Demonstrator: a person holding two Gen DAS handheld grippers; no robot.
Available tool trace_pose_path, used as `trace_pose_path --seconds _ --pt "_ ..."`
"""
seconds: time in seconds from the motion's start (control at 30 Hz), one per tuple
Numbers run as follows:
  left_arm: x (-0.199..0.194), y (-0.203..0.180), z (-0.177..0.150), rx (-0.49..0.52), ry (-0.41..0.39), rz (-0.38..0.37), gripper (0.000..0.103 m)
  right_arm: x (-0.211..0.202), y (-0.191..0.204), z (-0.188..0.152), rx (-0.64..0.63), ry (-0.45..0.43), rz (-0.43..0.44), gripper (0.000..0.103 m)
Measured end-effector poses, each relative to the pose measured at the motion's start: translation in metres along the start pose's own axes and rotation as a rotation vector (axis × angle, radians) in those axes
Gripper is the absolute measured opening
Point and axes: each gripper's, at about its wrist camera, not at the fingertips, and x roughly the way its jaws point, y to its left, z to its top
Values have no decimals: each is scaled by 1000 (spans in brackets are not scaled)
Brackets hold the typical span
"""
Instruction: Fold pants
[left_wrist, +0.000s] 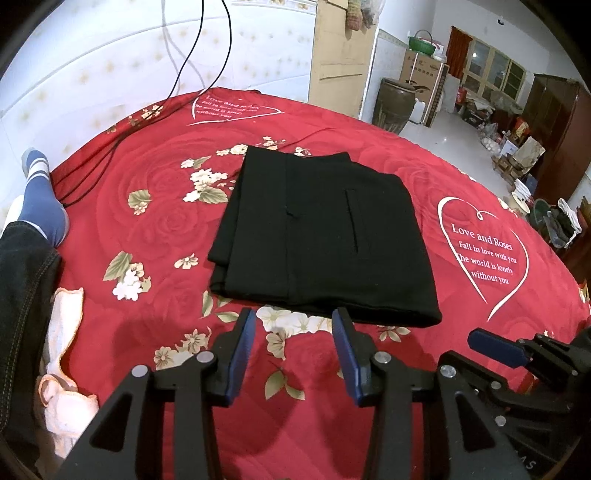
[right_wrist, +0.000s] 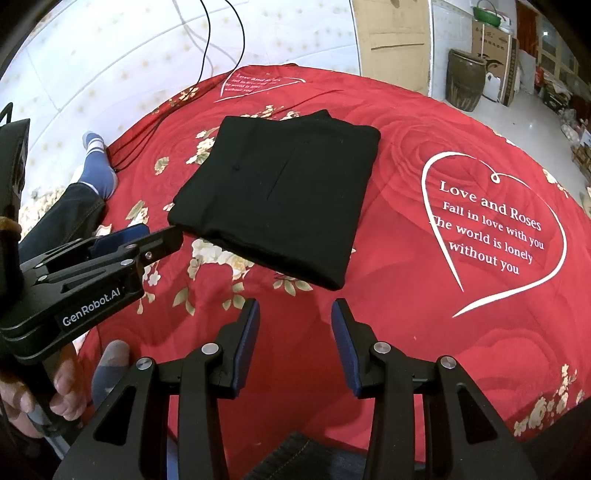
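Note:
The black pants (left_wrist: 321, 236) lie folded into a compact, flat rectangle on the red floral bedspread (left_wrist: 155, 229); they also show in the right wrist view (right_wrist: 280, 195). My left gripper (left_wrist: 293, 321) is open and empty, just short of the pants' near edge. My right gripper (right_wrist: 295, 314) is open and empty, a little below the pants' near corner. The left gripper also shows at the left of the right wrist view (right_wrist: 147, 236), beside the pants' left corner. The right gripper's blue pad shows at the lower right of the left wrist view (left_wrist: 495, 345).
A person's leg in dark jeans and a blue sock (left_wrist: 38, 206) rests on the bed's left side. A white cloth with orange trim (left_wrist: 62, 354) lies beside it. Black cables (left_wrist: 122, 136) run across the far left. The bed's right edge meets a cluttered floor (left_wrist: 461, 125).

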Motion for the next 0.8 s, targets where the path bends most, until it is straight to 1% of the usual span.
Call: trace_pose_path --seconds 0.8 --pt "0 -1 0 6 -3 6 46 1 -1 1 3 7 5 41"
